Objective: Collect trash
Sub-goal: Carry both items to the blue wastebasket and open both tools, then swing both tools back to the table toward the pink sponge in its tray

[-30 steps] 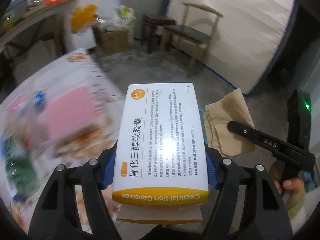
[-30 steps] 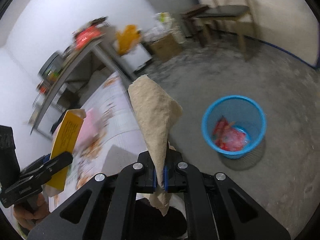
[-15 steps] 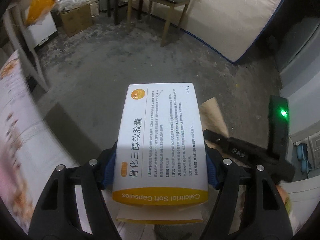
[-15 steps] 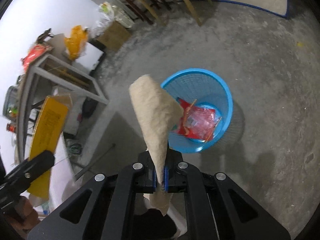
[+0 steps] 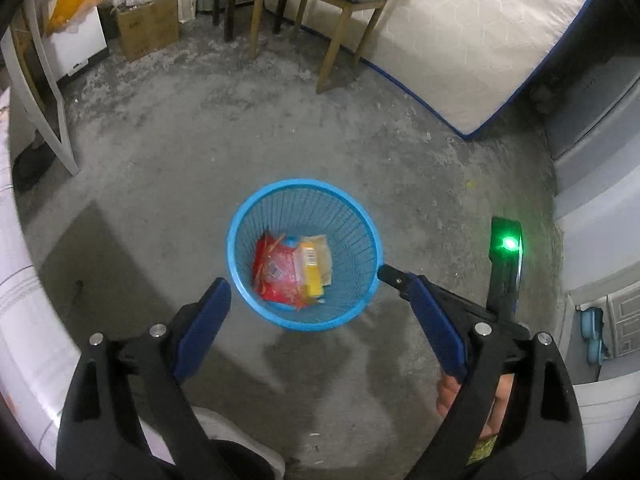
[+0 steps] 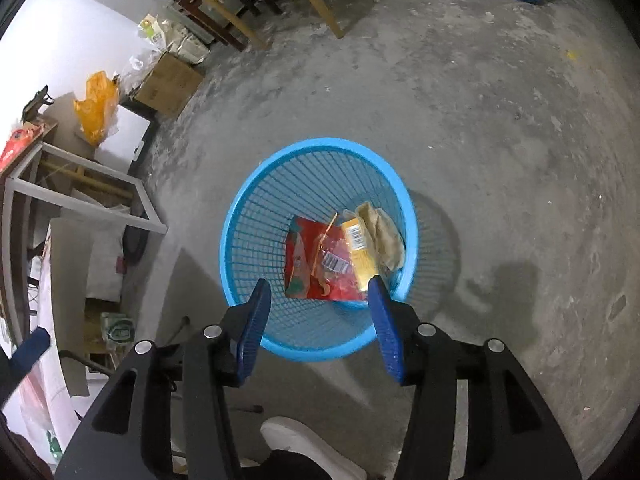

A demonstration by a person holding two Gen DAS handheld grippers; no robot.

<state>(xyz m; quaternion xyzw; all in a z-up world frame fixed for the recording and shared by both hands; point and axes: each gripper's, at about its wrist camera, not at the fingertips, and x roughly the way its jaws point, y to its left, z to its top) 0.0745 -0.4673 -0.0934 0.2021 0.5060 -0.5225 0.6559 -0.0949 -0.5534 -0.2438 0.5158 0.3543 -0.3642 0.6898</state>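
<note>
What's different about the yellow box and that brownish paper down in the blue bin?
The flat yellow cardboard box is stiff, straight-edged and barcoded; the crumpled tan paper napkin is soft, wrinkled and plain. The box lies partly over the red wrapper, the napkin against the blue mesh plastic bin wall. Both lie inside.

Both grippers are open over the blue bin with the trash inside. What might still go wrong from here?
1. The right gripper hangs low, its jaws overlapping the blue bin rim in view; pulling back carelessly might tip it.
2. The medicine box and brown paper lean against the bin's wall, so a knock may spill them.
3. The left gripper sits close by; they might collide.
</note>
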